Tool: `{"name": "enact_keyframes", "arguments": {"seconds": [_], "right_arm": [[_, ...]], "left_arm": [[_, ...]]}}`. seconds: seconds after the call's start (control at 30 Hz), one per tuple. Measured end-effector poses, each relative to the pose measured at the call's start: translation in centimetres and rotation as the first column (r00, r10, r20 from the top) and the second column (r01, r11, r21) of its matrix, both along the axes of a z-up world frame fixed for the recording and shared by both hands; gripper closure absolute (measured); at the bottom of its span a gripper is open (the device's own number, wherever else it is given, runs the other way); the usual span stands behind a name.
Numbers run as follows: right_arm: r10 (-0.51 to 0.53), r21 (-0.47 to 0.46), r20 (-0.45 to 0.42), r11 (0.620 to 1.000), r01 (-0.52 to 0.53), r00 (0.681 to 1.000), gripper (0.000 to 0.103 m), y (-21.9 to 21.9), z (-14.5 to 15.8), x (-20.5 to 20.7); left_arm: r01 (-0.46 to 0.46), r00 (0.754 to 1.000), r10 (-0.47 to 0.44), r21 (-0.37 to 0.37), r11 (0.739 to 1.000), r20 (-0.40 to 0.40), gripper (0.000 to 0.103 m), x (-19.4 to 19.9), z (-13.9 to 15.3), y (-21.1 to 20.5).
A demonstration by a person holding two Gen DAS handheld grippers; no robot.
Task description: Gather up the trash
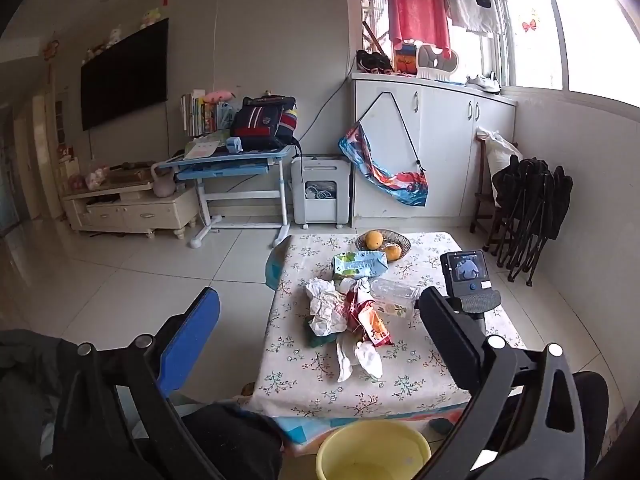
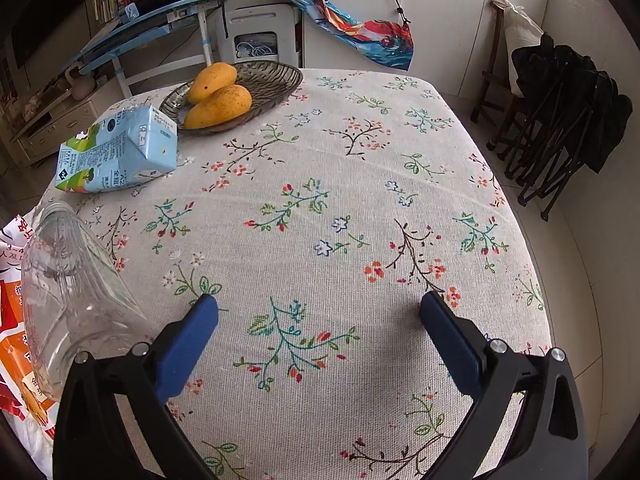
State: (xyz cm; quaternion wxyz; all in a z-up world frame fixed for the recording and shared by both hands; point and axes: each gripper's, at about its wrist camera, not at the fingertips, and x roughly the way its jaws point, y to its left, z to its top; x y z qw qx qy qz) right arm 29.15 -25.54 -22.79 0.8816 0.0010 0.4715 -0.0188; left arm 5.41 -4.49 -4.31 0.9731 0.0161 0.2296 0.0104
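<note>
Both the left gripper and right gripper have fingers spread wide, holding nothing. On the counter, a clear bottle lies just beside the right gripper, with a milk carton and a mango basket behind. A yellow bucket sits below.

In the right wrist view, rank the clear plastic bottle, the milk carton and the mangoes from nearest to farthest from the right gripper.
Measured from the right gripper, whose jaws stand open over the tablecloth:
1. Clear plastic bottle, lying on its side just left of the left finger.
2. Milk carton, farther back on the left, lying flat.
3. Mangoes, in the woven basket at the far edge.
</note>
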Motion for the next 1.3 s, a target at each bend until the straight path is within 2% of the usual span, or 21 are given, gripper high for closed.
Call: {"name": "enact_keyframes", "arguments": {"seconds": [0.37,0.6,1.0,1.03,1.1,1.13,1.23,1.3], "right_arm": [[0.000,0.000,0.000,1.000,0.000,1.000,0.007,0.0,0.0,0.0],[0.000,0.000,0.000,1.000,0.000,1.000,0.007,0.0,0.0,0.0],[-0.011,0.006,0.000,1.000,0.011,1.000,0.007,-0.1,-0.2,0.3],[-0.010,0.005,-0.009,1.000,0.010,1.000,0.007,-0.1,-0.1,0.3],[0.012,0.015,-0.084,1.000,-0.011,0.996,0.007,-0.1,0.2,0.4],[0.001,0.016,-0.086,1.000,0.000,0.996,0.007,0.0,0.8,-0.5],[-0.003,-0.005,0.056,1.000,0.004,0.998,0.007,0.4,4.2,-5.3],[0.001,-0.027,0.174,1.000,0.003,0.985,0.007,1.2,7.3,-9.6]], "left_arm": [[0.007,0.999,-0.006,0.025,1.000,-0.046,0.007,4.5,-1.0,-1.3],[0.007,0.998,-0.007,0.005,1.000,-0.067,0.007,6.9,-2.4,-1.5],[-0.021,0.994,0.022,0.005,1.000,-0.105,0.007,8.1,-3.4,-1.0],[-0.024,0.994,0.024,0.008,1.000,-0.106,0.007,8.1,-3.3,-1.0],[-0.024,0.994,0.024,0.007,1.000,-0.103,0.007,7.9,-3.0,-1.0],[-0.024,0.995,0.024,0.006,1.000,-0.100,0.007,7.8,-2.9,-0.9],[-0.025,0.996,0.025,0.001,1.000,-0.082,0.007,6.9,-2.6,-0.8],[-0.025,0.997,0.025,-0.001,1.000,-0.070,0.007,6.1,-2.4,-0.8]]}}
